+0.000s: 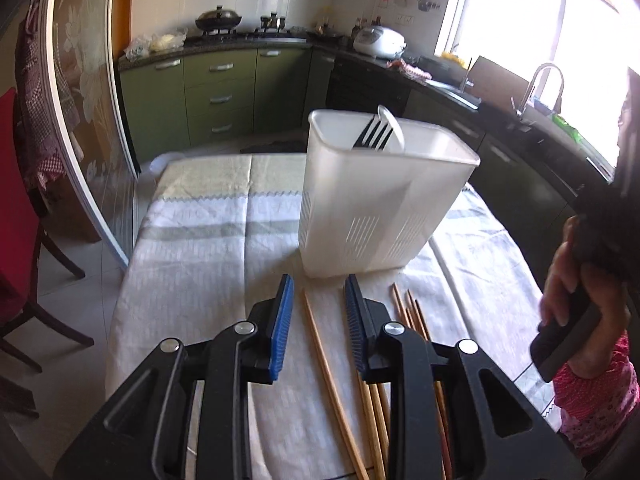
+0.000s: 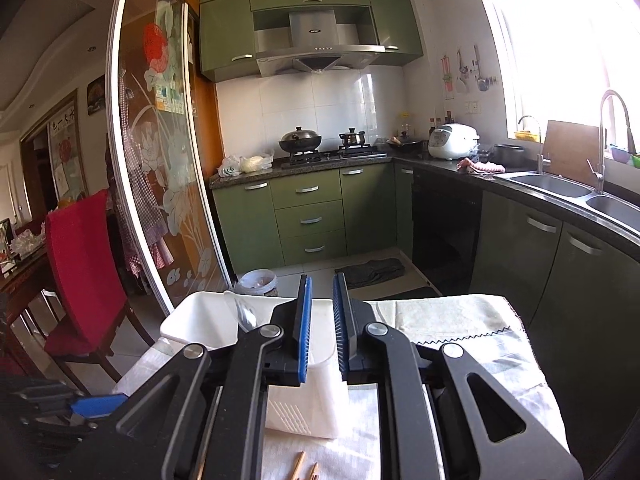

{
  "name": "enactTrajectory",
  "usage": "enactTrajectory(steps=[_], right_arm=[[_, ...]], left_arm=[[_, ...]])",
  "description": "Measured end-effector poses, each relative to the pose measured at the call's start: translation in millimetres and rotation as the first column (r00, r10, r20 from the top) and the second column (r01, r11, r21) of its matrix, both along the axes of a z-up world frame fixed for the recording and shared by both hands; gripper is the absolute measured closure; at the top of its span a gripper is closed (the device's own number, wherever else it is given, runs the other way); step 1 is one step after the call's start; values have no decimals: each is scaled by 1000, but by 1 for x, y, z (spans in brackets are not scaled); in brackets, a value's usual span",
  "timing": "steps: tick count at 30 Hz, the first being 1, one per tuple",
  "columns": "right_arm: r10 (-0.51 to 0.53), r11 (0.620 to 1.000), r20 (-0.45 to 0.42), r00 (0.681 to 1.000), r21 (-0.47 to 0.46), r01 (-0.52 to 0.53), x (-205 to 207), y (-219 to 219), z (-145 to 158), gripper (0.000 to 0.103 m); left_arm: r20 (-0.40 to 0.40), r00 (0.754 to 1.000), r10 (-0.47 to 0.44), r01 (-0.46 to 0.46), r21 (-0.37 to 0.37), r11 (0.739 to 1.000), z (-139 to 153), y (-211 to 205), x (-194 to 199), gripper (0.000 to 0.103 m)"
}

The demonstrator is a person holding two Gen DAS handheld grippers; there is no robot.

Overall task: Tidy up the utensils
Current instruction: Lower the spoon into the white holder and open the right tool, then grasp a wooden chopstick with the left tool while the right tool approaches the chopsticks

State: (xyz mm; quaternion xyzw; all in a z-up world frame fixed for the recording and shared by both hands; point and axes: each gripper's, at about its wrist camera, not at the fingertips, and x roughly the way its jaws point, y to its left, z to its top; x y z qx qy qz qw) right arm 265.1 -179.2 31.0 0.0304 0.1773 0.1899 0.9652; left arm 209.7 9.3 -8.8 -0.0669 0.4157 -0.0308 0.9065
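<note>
**Grippers poised over chopsticks, caddy beyond**

Nearest, left gripper (image 1: 318, 292): blue pads slightly parted, one wooden chopstick (image 1: 326, 372) on the cloth between them, not pinched. More chopsticks (image 1: 416, 316) just right of it. Right gripper (image 2: 320, 300): narrow gap, nothing held. Beyond, upright white utensil caddy (image 1: 360, 216) on the striped tablecloth (image 1: 208, 232), holding a black fork (image 1: 374, 132) and white spoon (image 1: 394, 128).

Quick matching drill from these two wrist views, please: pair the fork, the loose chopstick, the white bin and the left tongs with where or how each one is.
Things:
1. fork
2. loose chopstick
3. white bin
4. left tongs

States:
A. lying flat on the cloth between the blue pads
B. open, holding nothing
C. standing prongs-up inside the bin
D. upright on the table cloth

Pairs: 1-C, 2-A, 3-D, 4-B
</note>
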Motion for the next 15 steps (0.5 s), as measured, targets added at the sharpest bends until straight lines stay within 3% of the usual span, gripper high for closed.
enactTrajectory(steps=[3,6,15], right_arm=[[-3,1000,-6,1000,-8,3,-18,-20,8,84],[-6,999,-46,999,-43,4,-32,-33,6,84],[-1,993,-236,972,-117,-27,-51,-64,-29,84]], left_arm=[[-174,985,8,-11,-15,1000,-29,-1,10,78],[-290,957,9,-11,-8,1000,-51,-8,15,78],[-413,910,48,-43,20,999,-76,-14,32,78]])
